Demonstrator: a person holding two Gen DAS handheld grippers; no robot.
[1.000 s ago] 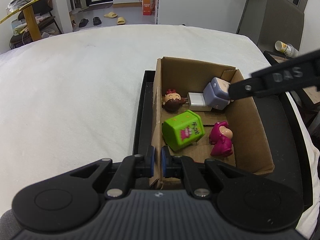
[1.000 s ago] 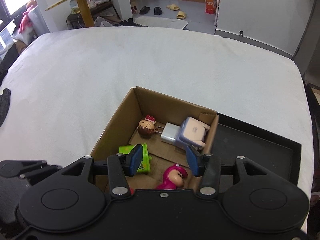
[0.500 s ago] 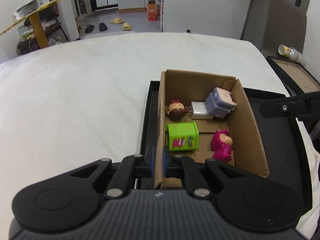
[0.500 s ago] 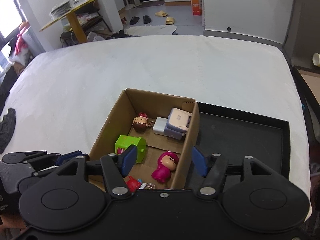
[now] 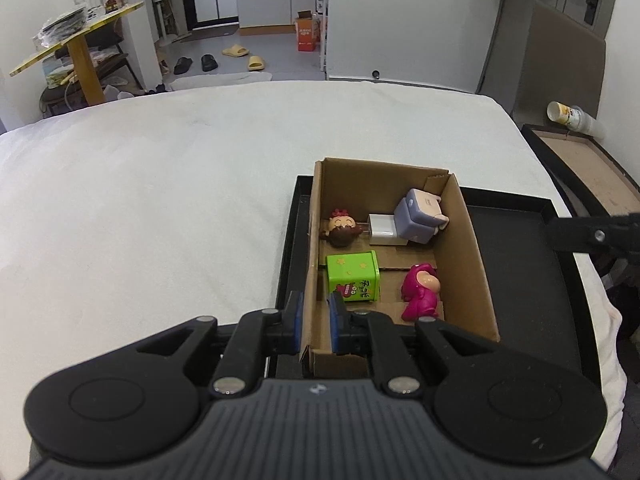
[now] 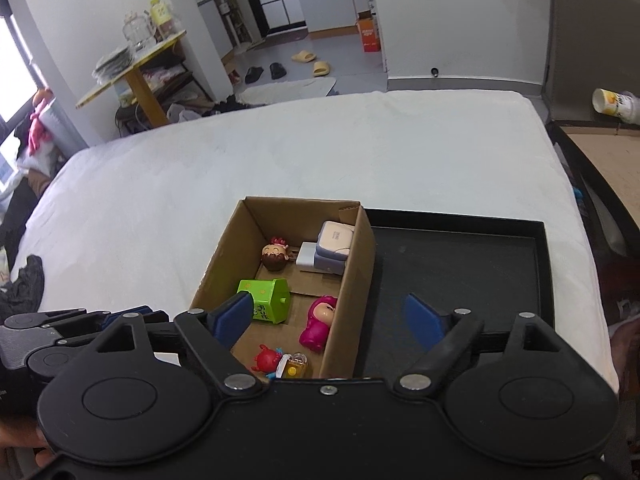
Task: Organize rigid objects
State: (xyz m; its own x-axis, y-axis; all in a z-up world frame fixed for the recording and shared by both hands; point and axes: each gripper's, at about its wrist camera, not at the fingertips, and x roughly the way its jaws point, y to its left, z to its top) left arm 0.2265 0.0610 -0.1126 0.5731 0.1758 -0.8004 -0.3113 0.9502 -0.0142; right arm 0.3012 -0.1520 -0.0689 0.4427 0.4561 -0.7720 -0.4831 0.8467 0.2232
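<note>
A brown cardboard box (image 5: 464, 240) (image 6: 352, 280) stands on the left part of a black tray (image 5: 528, 264) (image 6: 460, 264). It holds a green tin (image 5: 352, 276) (image 6: 266, 294), a pink figure (image 5: 420, 292) (image 6: 318, 320), a brown-haired doll head (image 5: 340, 228) (image 6: 274, 256), a white charger (image 5: 382, 230) and a lilac block (image 5: 418, 216) (image 6: 334, 244). My left gripper (image 5: 315, 322) is shut on the box's near left wall. My right gripper (image 6: 328, 320) is open and empty above the box's near end.
The box and tray rest on a wide white bed (image 5: 160, 200). A small red toy (image 6: 267, 358) and a yellow padlock (image 6: 294, 366) lie at the box's near end. A framed board (image 5: 588, 168) and a cup (image 5: 568, 114) sit to the right.
My right gripper has let go of the lilac block, opened wider and pulled back and up. The box has turned straighter on the tray. The green tin now stands squarer.
</note>
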